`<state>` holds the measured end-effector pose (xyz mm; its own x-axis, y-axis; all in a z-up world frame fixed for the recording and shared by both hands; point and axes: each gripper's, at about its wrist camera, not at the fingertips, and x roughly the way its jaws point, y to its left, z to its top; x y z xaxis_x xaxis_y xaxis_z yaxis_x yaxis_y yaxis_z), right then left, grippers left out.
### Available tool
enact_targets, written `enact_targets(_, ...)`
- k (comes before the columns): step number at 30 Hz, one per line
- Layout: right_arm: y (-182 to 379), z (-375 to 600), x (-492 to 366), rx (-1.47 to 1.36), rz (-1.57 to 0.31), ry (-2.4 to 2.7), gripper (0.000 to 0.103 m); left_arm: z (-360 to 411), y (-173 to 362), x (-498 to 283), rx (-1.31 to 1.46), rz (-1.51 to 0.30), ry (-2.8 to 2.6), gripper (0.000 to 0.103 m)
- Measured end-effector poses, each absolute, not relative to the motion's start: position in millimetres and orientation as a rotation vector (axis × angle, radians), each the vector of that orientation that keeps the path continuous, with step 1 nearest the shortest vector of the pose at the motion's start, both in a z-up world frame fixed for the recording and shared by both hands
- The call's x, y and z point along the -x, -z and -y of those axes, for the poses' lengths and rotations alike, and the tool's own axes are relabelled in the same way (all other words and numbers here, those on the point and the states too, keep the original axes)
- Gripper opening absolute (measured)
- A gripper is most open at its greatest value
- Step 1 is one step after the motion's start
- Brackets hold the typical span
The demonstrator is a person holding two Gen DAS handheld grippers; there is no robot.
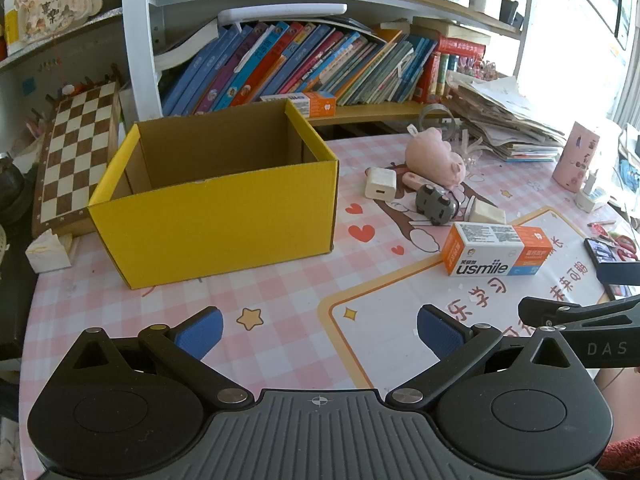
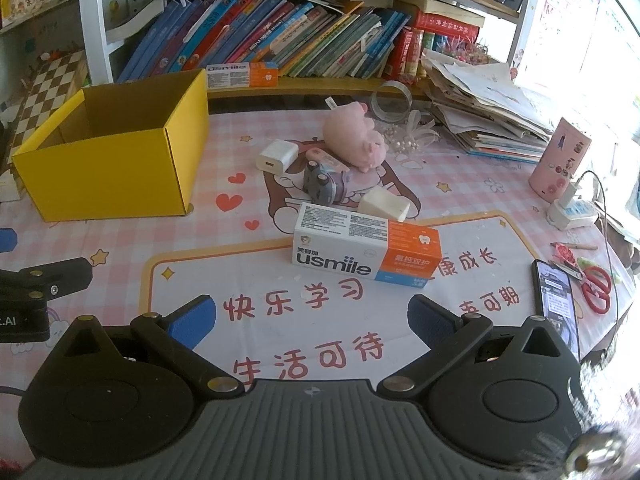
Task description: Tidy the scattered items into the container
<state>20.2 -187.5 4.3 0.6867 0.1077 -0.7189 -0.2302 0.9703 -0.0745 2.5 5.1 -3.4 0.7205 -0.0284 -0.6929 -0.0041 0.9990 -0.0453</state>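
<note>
An empty yellow cardboard box [image 1: 216,216] stands open on the pink checked table; it also shows at the left in the right wrist view [image 2: 112,172]. To its right lie a usmile toothpaste box [image 1: 496,250] [image 2: 366,250], a grey toy car [image 1: 434,202] [image 2: 322,184], a white charger [image 1: 380,184] [image 2: 278,156], a pink plush pig [image 1: 436,156] [image 2: 354,138] and a white eraser block [image 1: 486,212] [image 2: 384,204]. My left gripper [image 1: 320,330] is open and empty, in front of the box. My right gripper [image 2: 312,322] is open and empty, just short of the toothpaste box.
A bookshelf [image 1: 304,68] runs along the back. A chessboard [image 1: 76,156] leans left of the box. A paper stack [image 2: 484,108], a pink case [image 2: 560,160], a power strip [image 2: 570,212], a phone [image 2: 558,304] and red scissors [image 2: 596,288] sit at the right.
</note>
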Motion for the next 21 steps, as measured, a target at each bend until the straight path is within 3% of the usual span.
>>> enact_targets(21, -4.6, 186.3, -21.3, 0.174, -0.789, -0.193, 0.103, -5.8, 4.2, -2.6, 0.047, -0.772, 0.022, 0.103)
